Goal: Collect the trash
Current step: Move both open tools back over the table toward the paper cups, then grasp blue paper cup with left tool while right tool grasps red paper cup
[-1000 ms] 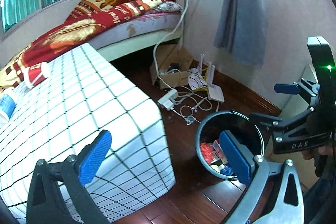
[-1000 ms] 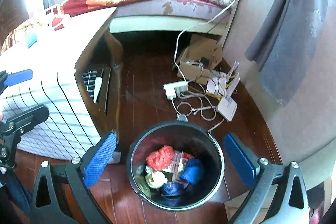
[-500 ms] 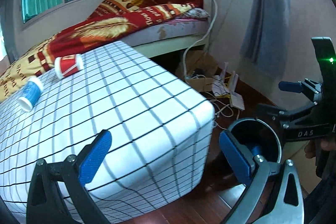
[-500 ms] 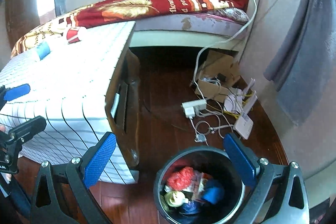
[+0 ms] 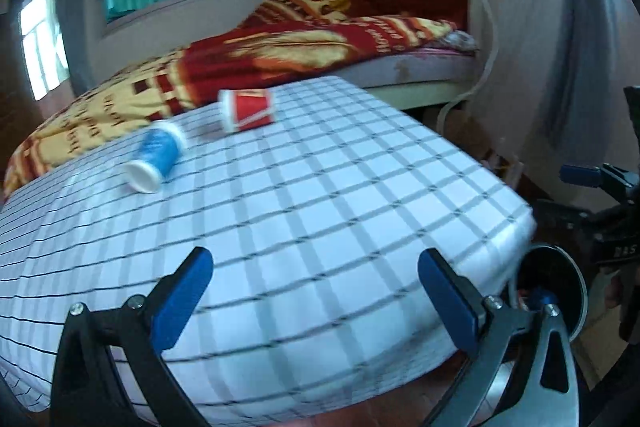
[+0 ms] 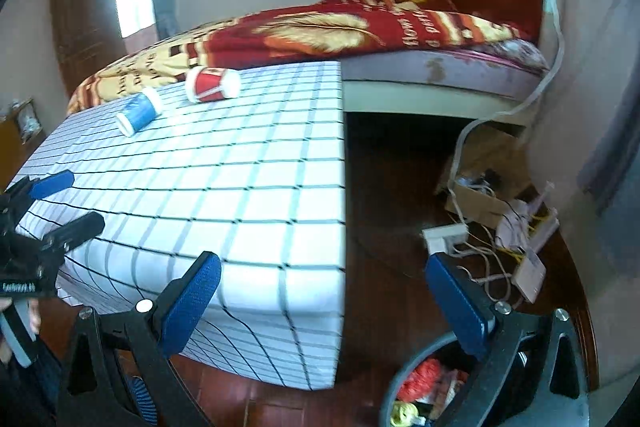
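Note:
Two paper cups lie on their sides at the far end of the checked tablecloth (image 5: 320, 211) (image 6: 224, 187): a blue cup (image 5: 154, 157) (image 6: 138, 111) and a red cup (image 5: 248, 110) (image 6: 212, 84). My left gripper (image 5: 316, 291) hangs open over the near part of the table, empty, well short of both cups. My right gripper (image 6: 326, 299) is open and empty above the table's corner and the floor. The dark trash bin (image 6: 432, 383) (image 5: 560, 291) stands on the floor below it, with several bits of trash inside.
A bed with a red and yellow blanket (image 5: 288, 55) (image 6: 340, 31) runs behind the table. On the wooden floor by the wall lie a cardboard box (image 6: 480, 195), a power strip (image 6: 444, 237), routers and tangled cables. A grey curtain hangs at the right.
Both grippers have risen and swung left, from over the bin to over the table. The cups now sit nearer the centre of each view. Both grippers stayed open.

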`<state>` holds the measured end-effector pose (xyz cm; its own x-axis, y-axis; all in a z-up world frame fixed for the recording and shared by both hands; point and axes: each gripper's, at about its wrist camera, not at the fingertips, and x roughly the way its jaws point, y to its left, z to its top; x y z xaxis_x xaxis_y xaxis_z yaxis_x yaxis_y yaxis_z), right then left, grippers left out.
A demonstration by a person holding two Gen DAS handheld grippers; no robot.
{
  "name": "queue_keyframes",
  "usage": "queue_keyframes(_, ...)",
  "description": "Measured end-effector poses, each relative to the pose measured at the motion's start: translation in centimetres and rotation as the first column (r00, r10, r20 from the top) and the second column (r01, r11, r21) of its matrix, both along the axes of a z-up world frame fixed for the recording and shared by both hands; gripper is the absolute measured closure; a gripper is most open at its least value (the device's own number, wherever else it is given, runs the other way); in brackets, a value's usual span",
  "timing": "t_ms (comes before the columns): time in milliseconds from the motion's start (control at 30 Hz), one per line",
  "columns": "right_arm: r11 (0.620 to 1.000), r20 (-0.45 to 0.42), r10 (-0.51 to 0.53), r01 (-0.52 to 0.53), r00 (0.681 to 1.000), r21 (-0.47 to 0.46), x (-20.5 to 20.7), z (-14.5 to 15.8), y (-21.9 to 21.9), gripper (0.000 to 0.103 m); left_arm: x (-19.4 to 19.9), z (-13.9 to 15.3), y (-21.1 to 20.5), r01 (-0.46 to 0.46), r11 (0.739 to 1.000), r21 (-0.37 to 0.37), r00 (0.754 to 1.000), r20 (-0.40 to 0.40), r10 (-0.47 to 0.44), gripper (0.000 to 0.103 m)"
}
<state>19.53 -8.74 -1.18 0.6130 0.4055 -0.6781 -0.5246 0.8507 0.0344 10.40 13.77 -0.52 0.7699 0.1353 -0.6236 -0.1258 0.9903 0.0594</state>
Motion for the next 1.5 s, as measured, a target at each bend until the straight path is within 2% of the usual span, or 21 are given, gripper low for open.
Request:
queue_keyframes(167,0.996,-0.001,0.089,-0.089,0.996,0.015,1.4,0.8,4.4,0.0,0.1,0.7,5.8,-0.085,0.996,0.001,0.996,0.005,0.085,0.0)
queue_keyframes(433,0.971,0.006,0.229,-0.229,0.973,-0.065,5.5,1.6,13.7,0.0,2.3,0.9,12.3,-0.161,0.987,0.016,0.987,0.011,0.161,0.003)
queue_keyframes(533,0.964,-0.008,0.259,-0.259,0.966,-0.065,8.1,1.7,17.0,0.0,3.9,0.6,14.5,-0.171,0.985,-0.003,0.985,0.008,0.171,0.006)
queue_keyframes(767,0.95,-0.029,0.288,-0.29,0.957,-0.114,13.3,0.6,21.9,0.0,8.8,-0.4,19.0,-0.19,0.982,-0.008,0.982,-0.019,0.19,0.006)
queue_keyframes(933,0.937,-0.058,0.308,-0.314,0.949,-0.154,17.3,-0.8,25.0,0.0,12.1,-1.7,20.0,-0.148,0.989,-0.013,0.986,-0.08,0.147,0.012)
queue_keyframes(1033,0.919,-0.065,0.337,-0.343,0.939,-0.197,19.2,-1.5,27.5,0.0,13.6,-1.8,20.2,-0.142,0.99,-0.014,0.986,-0.089,0.14,0.017)
queue_keyframes(1167,0.875,-0.073,0.398,-0.402,0.914,-0.268,21.2,-2.6,30.8,0.0,15.2,-2.2,20.6,-0.133,0.991,-0.008,0.984,-0.121,0.131,0.017)
queue_keyframes(1267,0.845,-0.06,0.436,-0.431,0.898,-0.316,22.0,-2.9,32.7,0.0,15.6,-2.5,21.3,-0.124,0.991,-0.04,0.984,-0.137,0.117,0.028)
queue_keyframes(1333,0.831,-0.061,0.456,-0.449,0.888,-0.327,22.4,-2.8,33.7,0.0,15.8,-2.7,21.6,-0.12,0.991,-0.057,0.983,-0.148,0.11,0.035)
queue_keyframes(1400,0.825,-0.061,0.466,-0.459,0.883,-0.331,22.7,-2.7,34.5,0.0,15.7,-2.6,21.9,-0.12,0.99,-0.074,0.984,-0.142,0.108,0.036)
queue_keyframes(1500,0.831,-0.112,0.466,-0.478,0.878,-0.286,22.8,-2.4,35.2,0.0,15.5,-2.5,22.2,-0.116,0.989,-0.093,0.986,-0.13,0.103,0.039)
